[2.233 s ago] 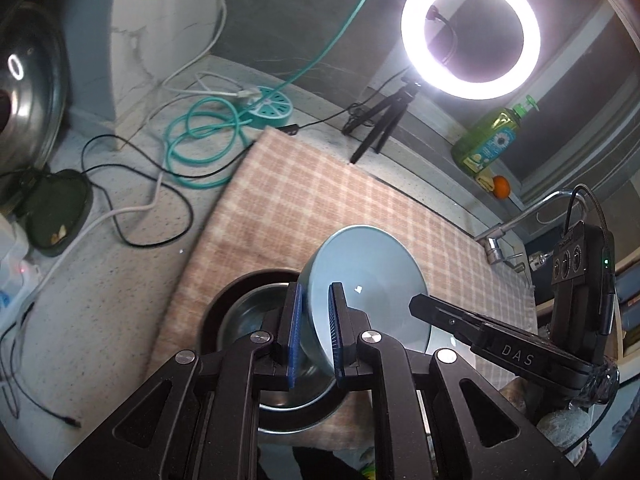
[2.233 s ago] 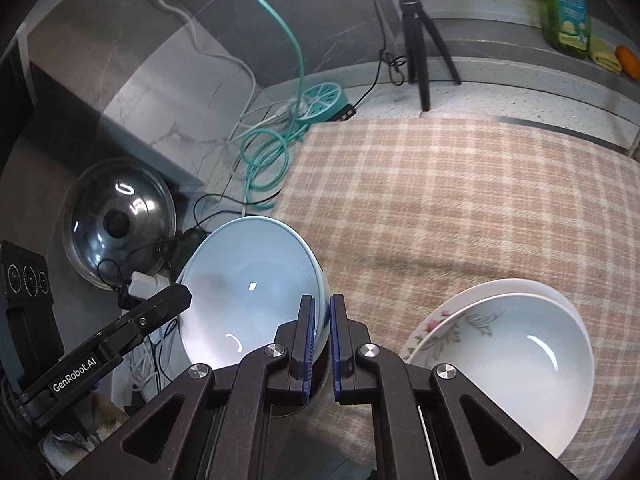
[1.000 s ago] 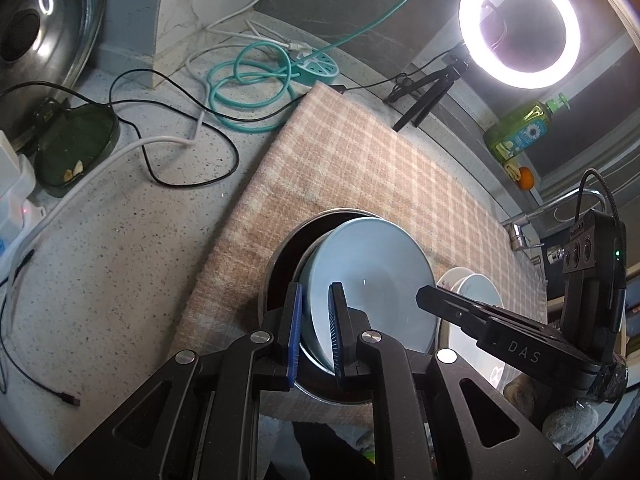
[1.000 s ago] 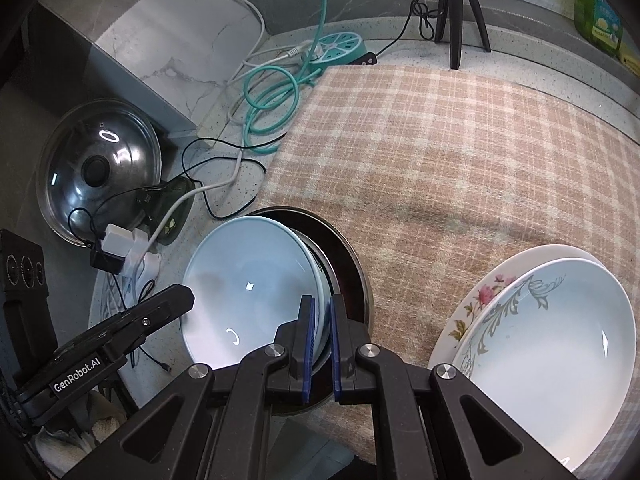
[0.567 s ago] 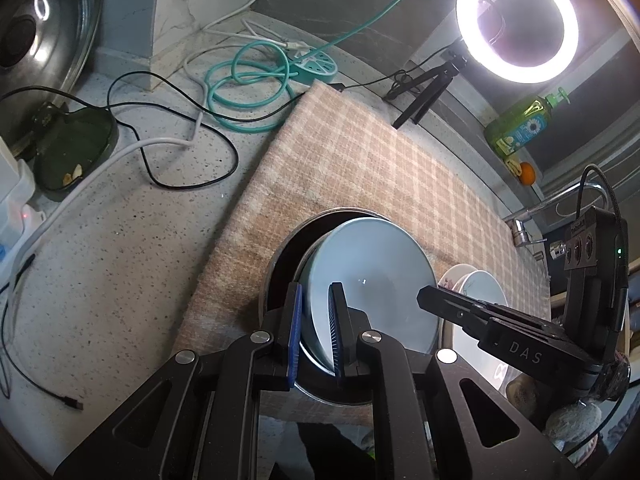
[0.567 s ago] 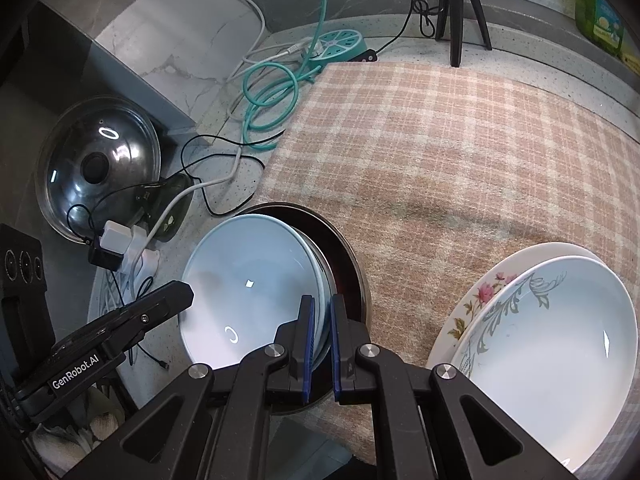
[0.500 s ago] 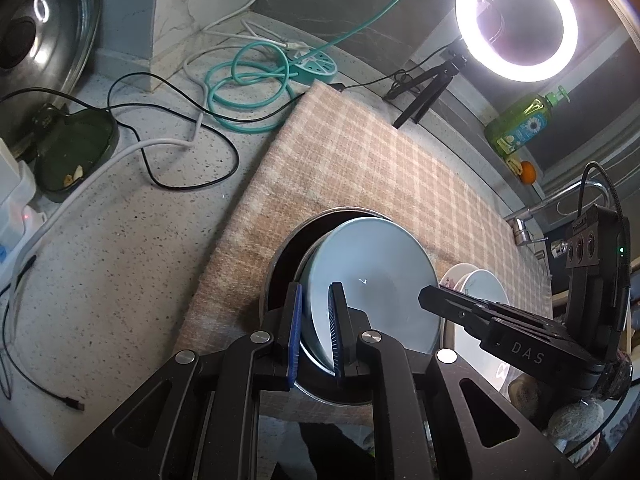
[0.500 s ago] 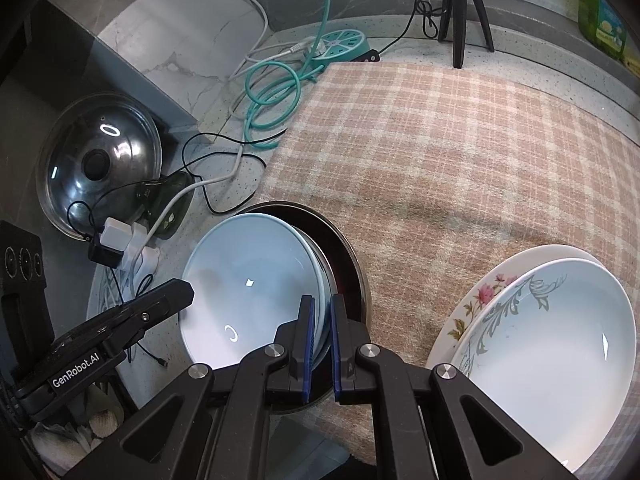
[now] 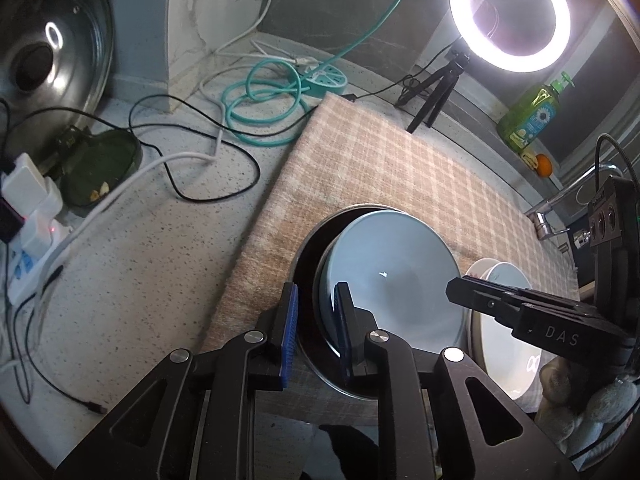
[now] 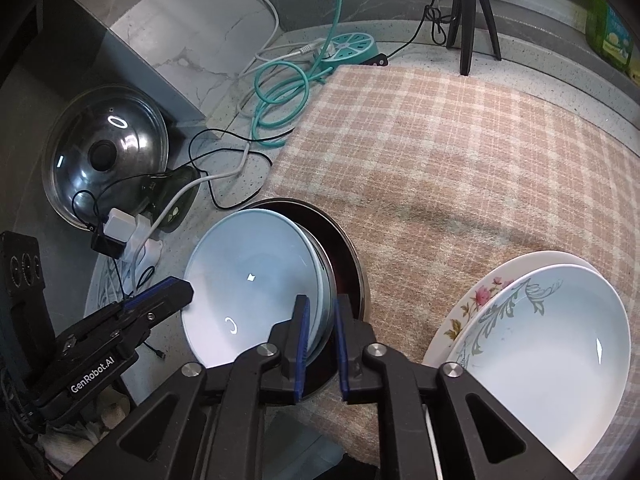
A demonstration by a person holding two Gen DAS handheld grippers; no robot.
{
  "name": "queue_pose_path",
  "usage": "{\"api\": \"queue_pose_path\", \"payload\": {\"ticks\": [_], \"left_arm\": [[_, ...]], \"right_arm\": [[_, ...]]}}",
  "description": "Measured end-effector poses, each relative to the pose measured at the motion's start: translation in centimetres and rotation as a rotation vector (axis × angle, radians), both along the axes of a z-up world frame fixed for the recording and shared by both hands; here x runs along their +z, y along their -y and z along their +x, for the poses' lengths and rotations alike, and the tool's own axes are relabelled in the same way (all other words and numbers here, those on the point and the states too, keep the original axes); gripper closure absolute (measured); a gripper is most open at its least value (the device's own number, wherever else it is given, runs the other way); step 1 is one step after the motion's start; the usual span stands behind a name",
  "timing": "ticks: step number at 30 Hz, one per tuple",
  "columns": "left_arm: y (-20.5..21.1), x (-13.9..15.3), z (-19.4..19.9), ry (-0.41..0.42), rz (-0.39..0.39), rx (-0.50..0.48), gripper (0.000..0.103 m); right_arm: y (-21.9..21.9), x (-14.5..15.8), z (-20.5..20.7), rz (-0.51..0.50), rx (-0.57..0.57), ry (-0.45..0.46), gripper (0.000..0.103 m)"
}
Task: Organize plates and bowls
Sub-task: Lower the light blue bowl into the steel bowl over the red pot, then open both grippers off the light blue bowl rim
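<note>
A pale blue bowl (image 9: 392, 276) (image 10: 248, 276) rests tilted inside a dark metal bowl (image 9: 340, 213) (image 10: 349, 254) on the checked cloth (image 10: 440, 140). My left gripper (image 9: 316, 300) straddles the blue bowl's near rim. Its jaws are opening, and the outer pad stands clear of the rim. My right gripper (image 10: 320, 320) straddles the opposite rim, and its jaws are opening too, with a gap at the outer pad. Each gripper also shows in the other's view, beside the bowl. To the right, a white bowl (image 10: 552, 340) sits on a floral plate (image 10: 476, 296).
A glass pot lid (image 10: 104, 148) leans at the far left. Coiled teal cable (image 9: 260, 96), black and white leads and a power strip (image 9: 24, 216) lie on the speckled counter. A ring light (image 9: 510, 16), soap bottle (image 9: 532, 116) and faucet (image 9: 560, 200) stand behind.
The blue bowl came down from a raised tilt into the dark metal bowl. Both grippers' jaws, shut on its rim half a second ago, have now spread apart.
</note>
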State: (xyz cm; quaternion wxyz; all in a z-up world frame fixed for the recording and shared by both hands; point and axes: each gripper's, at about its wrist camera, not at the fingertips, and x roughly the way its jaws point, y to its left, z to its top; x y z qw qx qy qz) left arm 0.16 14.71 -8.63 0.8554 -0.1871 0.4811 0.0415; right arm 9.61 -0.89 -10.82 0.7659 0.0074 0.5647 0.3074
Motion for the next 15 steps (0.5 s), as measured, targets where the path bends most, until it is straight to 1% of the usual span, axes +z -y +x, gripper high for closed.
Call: {"api": "queue_pose_path", "payload": {"ticks": [2, 4, 7, 10, 15], "left_arm": [[0.2, 0.4, -0.5, 0.017, 0.041, 0.001, 0.086], [0.1, 0.6, -0.9, 0.032, 0.075, 0.010, 0.086], [-0.6, 0.4, -1.5, 0.039, 0.063, 0.026, 0.086], [-1.1, 0.2, -2.0, 0.039, 0.081, 0.047, 0.086], [-1.7, 0.7, -3.1, 0.060, 0.102, 0.078, 0.086]], "right_arm": [[0.4, 0.2, -0.1, 0.007, 0.000, 0.009, 0.078], [0.8, 0.3, -0.2, 0.008, -0.004, 0.019, 0.077], [1.3, 0.4, -0.1, 0.004, -0.012, 0.029, 0.075], [1.6, 0.7, 0.2, 0.021, -0.021, 0.023, 0.075], [1.7, 1.6, -0.4, 0.019, -0.003, 0.076, 0.075]]}}
